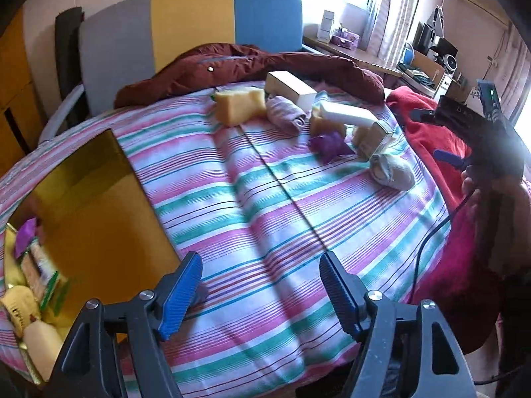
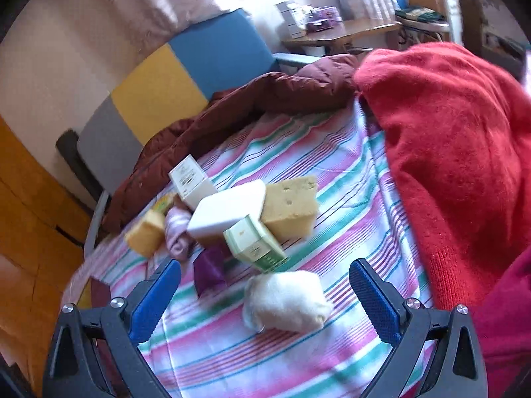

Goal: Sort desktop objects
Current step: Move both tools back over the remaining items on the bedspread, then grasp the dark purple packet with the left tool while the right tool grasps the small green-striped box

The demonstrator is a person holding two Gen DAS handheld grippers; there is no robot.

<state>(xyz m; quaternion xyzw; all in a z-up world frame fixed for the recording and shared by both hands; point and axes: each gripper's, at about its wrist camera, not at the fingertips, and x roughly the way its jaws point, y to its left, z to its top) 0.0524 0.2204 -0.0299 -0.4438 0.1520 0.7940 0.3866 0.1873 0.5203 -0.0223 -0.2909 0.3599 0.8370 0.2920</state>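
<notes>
Hovering low centre in its own view, the right gripper (image 2: 265,295) has spread, empty fingers flanking a white sock (image 2: 285,301). The left gripper (image 1: 262,292), also spread and empty, sits beside the box (image 1: 93,199) at left. Closing risks snagging the striped sheet (image 2: 332,172), or nudging the carton (image 2: 255,242) just above.

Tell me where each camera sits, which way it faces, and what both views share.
Left wrist: on the left gripper, jaws open, facing across the striped bedspread, gold box at left; the right gripper shows.
Right wrist: on the right gripper, jaws open, above the rolled white sock.
Shared: sock, white case.
</notes>
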